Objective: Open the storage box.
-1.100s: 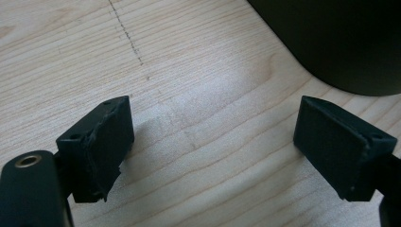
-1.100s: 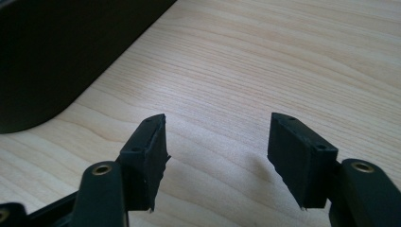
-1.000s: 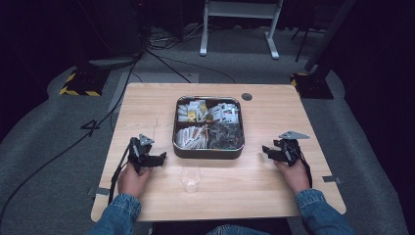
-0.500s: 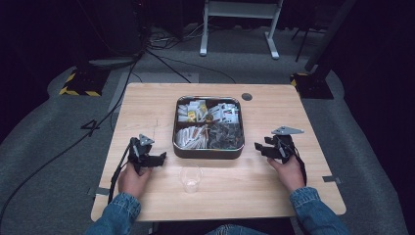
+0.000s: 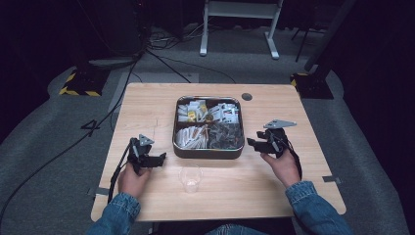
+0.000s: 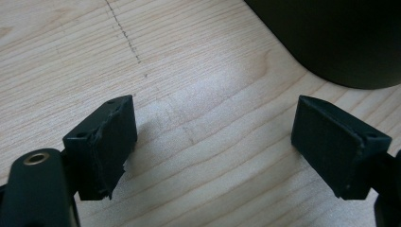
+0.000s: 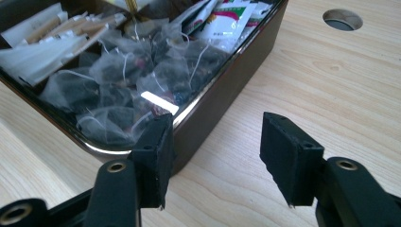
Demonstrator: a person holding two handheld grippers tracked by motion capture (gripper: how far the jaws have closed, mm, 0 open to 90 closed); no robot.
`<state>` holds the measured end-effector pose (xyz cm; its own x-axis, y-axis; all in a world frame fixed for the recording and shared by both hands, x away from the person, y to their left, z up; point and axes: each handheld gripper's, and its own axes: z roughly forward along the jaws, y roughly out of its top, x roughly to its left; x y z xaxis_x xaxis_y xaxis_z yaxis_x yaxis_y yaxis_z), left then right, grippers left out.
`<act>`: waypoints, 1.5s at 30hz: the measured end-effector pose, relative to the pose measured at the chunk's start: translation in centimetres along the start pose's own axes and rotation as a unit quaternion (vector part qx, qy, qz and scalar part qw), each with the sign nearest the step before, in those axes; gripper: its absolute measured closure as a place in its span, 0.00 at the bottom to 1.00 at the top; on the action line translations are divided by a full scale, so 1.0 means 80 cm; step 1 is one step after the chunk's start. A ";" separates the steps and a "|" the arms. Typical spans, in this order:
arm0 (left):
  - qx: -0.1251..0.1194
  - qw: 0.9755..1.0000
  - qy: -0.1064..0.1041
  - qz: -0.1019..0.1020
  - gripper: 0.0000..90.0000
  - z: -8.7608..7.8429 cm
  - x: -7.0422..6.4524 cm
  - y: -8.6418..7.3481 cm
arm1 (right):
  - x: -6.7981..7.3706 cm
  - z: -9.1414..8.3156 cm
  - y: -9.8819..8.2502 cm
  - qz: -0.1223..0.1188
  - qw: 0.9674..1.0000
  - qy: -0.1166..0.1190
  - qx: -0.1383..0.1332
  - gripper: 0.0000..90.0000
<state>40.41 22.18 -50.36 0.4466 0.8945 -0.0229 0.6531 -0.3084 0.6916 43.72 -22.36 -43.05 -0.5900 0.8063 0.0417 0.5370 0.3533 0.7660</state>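
Your right tool (image 5: 258,144) sits just right of the dark rectangular metal tin (image 5: 208,150) at mid-counter, jaws spread and holding nothing, aimed at the tin's near right compartment. That compartment holds translucent mesh tea bags with dark leaves and thin white strings (image 7: 113,78), heaped loosely. They look very light, soft and crushable, and the mesh is likely a bit slippery. Pinch one bag by a top corner or a gathered fold, not deep into the pile, or you'll likely lift several; strings may tangle and drag neighbours. White paper sachets (image 7: 42,45) fill the compartment beyond.

Your left tool (image 5: 159,159) rests low over the light wooden counter (image 5: 147,103) left of the tin, jaws wide apart, empty. A small clear plastic cup (image 5: 190,177) stands near the counter's front edge, between your hands: flimsy and tips easily.
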 end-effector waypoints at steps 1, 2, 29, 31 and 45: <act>0.000 1.000 0.000 0.000 0.17 0.000 0.000 0.000 | 0.000 -0.001 0.002 0.007 1.000 0.003 -0.003 0.49; 0.000 1.000 0.000 0.000 0.17 0.000 0.000 0.000 | 0.001 -0.002 0.004 0.014 1.000 0.005 -0.006 0.49; 0.000 1.000 0.009 -0.008 0.17 0.002 -0.001 0.002 | 0.034 0.039 0.107 0.004 0.999 0.035 -0.013 0.52; 0.000 1.000 0.009 -0.008 0.17 0.002 -0.001 0.002 | 0.037 0.045 0.112 0.008 0.999 0.042 -0.010 0.52; 0.000 1.000 0.006 -0.009 0.17 0.003 -0.001 0.003 | 0.061 0.113 0.136 0.011 0.997 0.076 0.031 0.52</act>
<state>40.67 21.98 -50.35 0.4275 0.9036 -0.0262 0.6612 -0.2928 0.6907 52.14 -10.30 -40.35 -0.6590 0.7352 0.1587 0.5845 0.3679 0.7232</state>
